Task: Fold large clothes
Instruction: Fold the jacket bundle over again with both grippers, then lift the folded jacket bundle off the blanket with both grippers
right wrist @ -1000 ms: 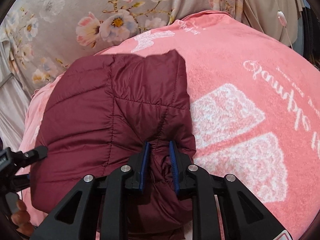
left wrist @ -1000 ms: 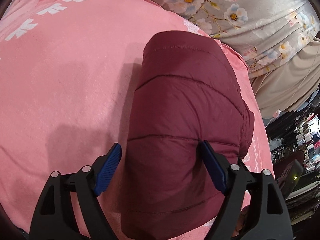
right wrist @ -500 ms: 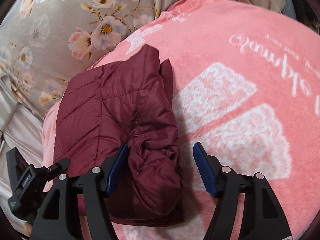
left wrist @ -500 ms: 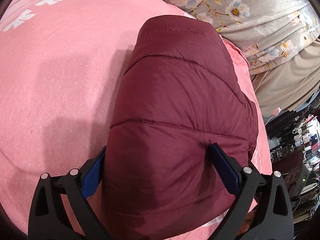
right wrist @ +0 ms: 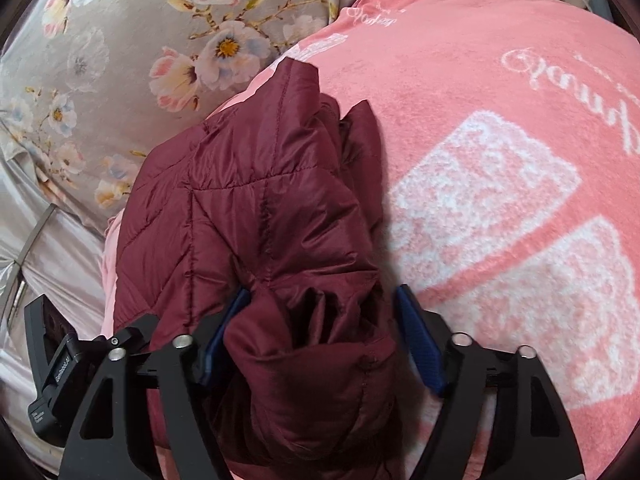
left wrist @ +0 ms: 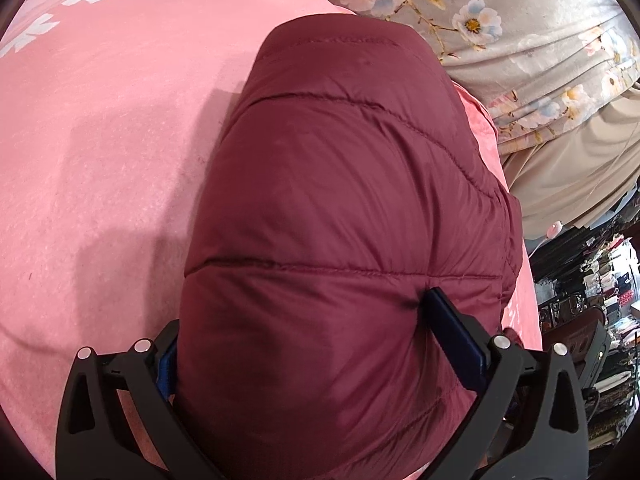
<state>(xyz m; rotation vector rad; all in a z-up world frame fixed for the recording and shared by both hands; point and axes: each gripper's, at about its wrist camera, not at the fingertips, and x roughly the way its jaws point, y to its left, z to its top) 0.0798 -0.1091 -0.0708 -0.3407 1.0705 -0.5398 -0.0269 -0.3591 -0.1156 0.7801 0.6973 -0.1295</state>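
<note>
A maroon quilted puffer jacket [left wrist: 344,200] lies folded in a thick bundle on a pink blanket [left wrist: 104,128]. My left gripper [left wrist: 304,332] is open wide, its jaws straddling the near end of the bundle, which bulges between them and hides the left pad. In the right wrist view the jacket [right wrist: 248,208] shows its crumpled side edge. My right gripper [right wrist: 320,312] is open, its blue pads on either side of that puffy edge, not squeezing it.
The pink blanket [right wrist: 500,160] with white print covers the bed. A grey floral sheet [left wrist: 520,32] lies beyond the jacket, also in the right wrist view [right wrist: 120,60]. Beige fabric [left wrist: 580,168] and cluttered shelves [left wrist: 592,312] stand at right.
My right gripper was shut on the jacket's edge one second ago; it has opened and let go. My left gripper has pushed further forward over the bundle, staying open.
</note>
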